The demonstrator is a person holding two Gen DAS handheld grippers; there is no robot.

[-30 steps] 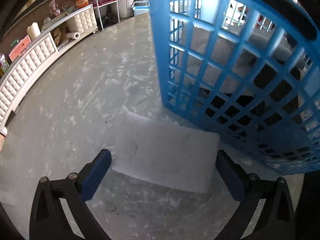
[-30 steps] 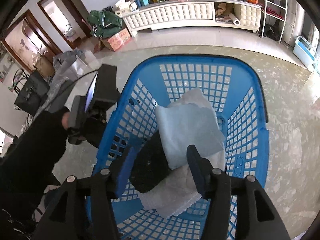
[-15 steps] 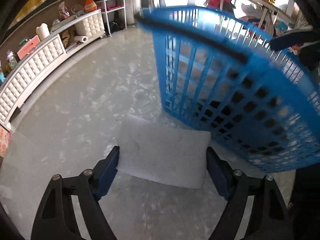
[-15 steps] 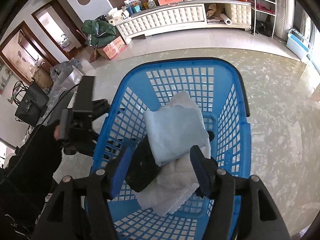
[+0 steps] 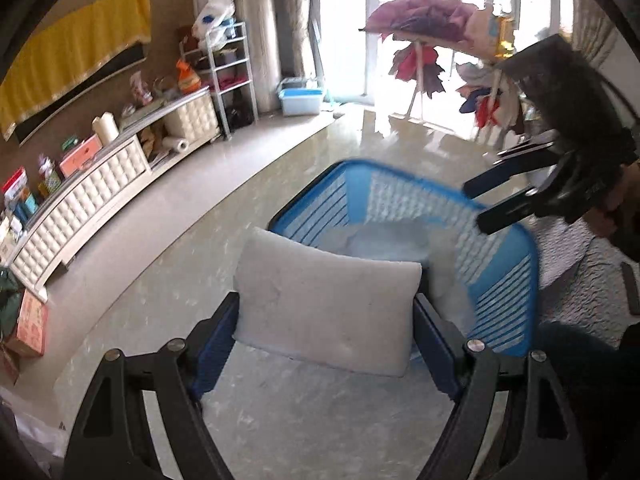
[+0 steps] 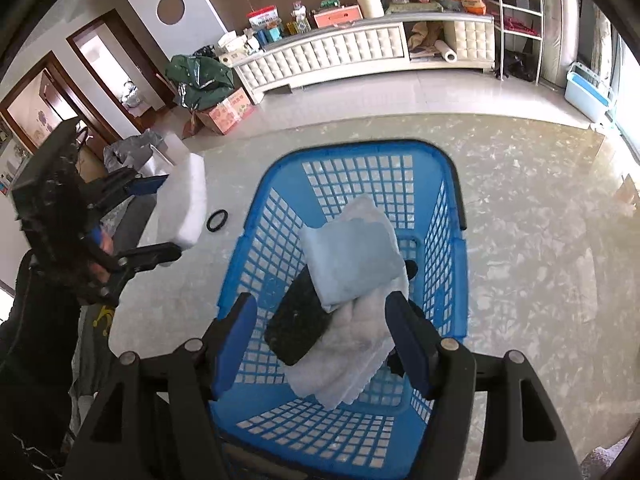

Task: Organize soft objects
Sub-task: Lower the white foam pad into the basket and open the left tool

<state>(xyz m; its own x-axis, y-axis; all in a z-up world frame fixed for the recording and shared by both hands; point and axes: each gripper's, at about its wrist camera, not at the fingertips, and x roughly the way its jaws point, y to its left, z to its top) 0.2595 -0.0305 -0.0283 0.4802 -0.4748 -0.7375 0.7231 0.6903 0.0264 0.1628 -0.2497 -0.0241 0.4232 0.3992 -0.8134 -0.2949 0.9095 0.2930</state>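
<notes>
The white rectangular foam sponge pad (image 5: 326,312) sits pinched between the two blue-padded fingers of the left gripper (image 5: 326,332), one finger pressed against each short end, and it is lifted clear of the pale marbled floor (image 5: 192,240); in the right wrist view the same pad (image 6: 183,204) hangs in the air off to the left of the right gripper's fingers, beside the outer wall of the blue plastic lattice laundry basket (image 6: 276,216) rather than over it. Ahead of the left fingers and beyond the pad, the basket (image 5: 504,296) stands open-topped and motion-blurred, with pale cloth visible inside. The right gripper (image 6: 326,334) hovers over the near end of the basket with its fingers spread wide and gripping nothing. Between and just ahead of those fingers, inside the basket, lie a folded light blue cloth (image 6: 352,266) on top of a white scalloped-edge towel (image 6: 348,354), and a dark speckled rectangular sponge (image 6: 298,324) tucked partly under the blue cloth toward the left finger. A small black ring (image 6: 217,220) lies on the floor between the held pad and the basket wall. A long white tufted cabinet (image 6: 340,56) runs along the far wall
</notes>
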